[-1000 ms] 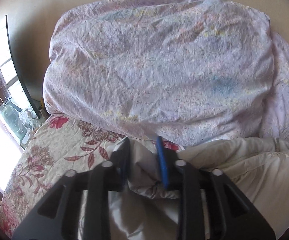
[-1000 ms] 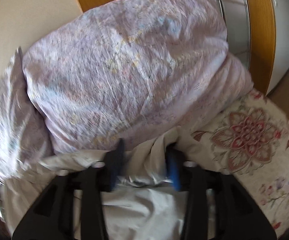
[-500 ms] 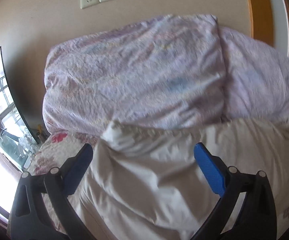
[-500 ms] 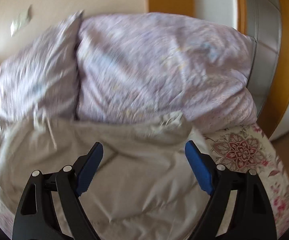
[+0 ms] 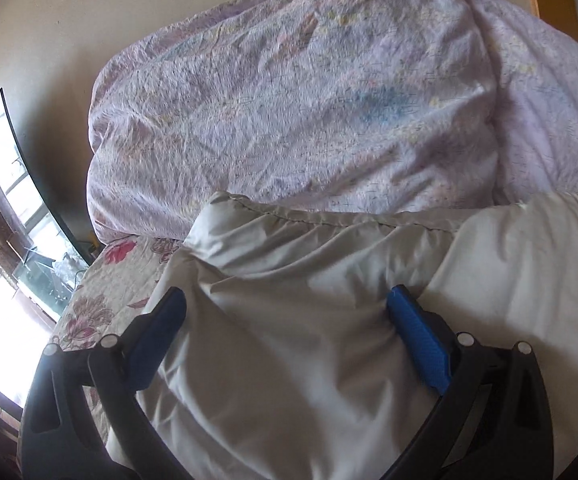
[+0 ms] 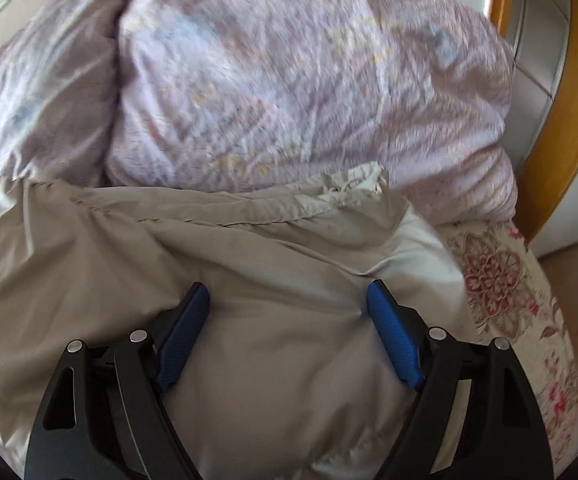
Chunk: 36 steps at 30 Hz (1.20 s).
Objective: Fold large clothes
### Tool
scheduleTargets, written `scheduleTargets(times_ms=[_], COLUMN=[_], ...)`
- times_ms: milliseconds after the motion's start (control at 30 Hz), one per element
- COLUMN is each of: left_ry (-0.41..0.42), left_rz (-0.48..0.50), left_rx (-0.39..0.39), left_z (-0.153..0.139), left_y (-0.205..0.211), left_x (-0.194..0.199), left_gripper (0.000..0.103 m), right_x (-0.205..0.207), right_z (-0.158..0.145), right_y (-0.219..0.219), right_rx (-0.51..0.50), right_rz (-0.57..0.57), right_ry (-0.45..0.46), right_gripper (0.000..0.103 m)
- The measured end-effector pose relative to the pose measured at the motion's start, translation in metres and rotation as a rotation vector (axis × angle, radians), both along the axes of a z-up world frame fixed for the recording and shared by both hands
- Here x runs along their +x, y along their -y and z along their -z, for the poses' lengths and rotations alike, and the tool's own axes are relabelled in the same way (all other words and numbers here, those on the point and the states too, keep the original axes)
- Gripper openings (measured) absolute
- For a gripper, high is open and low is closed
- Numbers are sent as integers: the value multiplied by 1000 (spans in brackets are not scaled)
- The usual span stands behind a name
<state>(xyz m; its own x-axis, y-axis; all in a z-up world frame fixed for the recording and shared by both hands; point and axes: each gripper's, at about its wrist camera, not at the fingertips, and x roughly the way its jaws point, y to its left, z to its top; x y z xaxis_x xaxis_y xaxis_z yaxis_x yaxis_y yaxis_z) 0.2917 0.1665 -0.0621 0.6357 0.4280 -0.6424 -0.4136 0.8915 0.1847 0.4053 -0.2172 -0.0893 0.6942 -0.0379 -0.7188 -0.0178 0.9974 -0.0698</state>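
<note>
A large beige garment [image 5: 309, 300] lies spread on the bed, its gathered hem against the pillows. It also shows in the right wrist view [image 6: 249, 264], with a drawstring at its far right corner. My left gripper [image 5: 285, 300] is open, its blue pads pressing down on the cloth on either side of a bulge. My right gripper [image 6: 287, 294] is open too, resting on the cloth near its right end. Neither holds anything.
Two big lilac pillows [image 5: 289, 100] stand against the wall just behind the garment and show again in the right wrist view [image 6: 289, 80]. The floral bedspread [image 5: 105, 292] shows at the left and at the right [image 6: 501, 280]. A wooden door frame [image 6: 561, 120] is at the right.
Both grippers were shut on the garment's far corners a second ago. They let go, opened wide, and now sit lower on the cloth, closer to the bed.
</note>
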Motion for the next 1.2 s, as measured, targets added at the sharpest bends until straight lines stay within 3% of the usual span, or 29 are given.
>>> scheduleTargets(times_ms=[633, 1200], left_ry=[-6, -41], left_rz=[16, 5], left_rx=[-95, -113], left_z=[33, 51], left_y=[-13, -18], left_x=[36, 54], left_gripper=[101, 101], right_x=[26, 45], right_z=[34, 49], right_y=[4, 7], right_rx=[9, -15], right_rz=[88, 89], right_ry=[-25, -68], right_gripper=[90, 94])
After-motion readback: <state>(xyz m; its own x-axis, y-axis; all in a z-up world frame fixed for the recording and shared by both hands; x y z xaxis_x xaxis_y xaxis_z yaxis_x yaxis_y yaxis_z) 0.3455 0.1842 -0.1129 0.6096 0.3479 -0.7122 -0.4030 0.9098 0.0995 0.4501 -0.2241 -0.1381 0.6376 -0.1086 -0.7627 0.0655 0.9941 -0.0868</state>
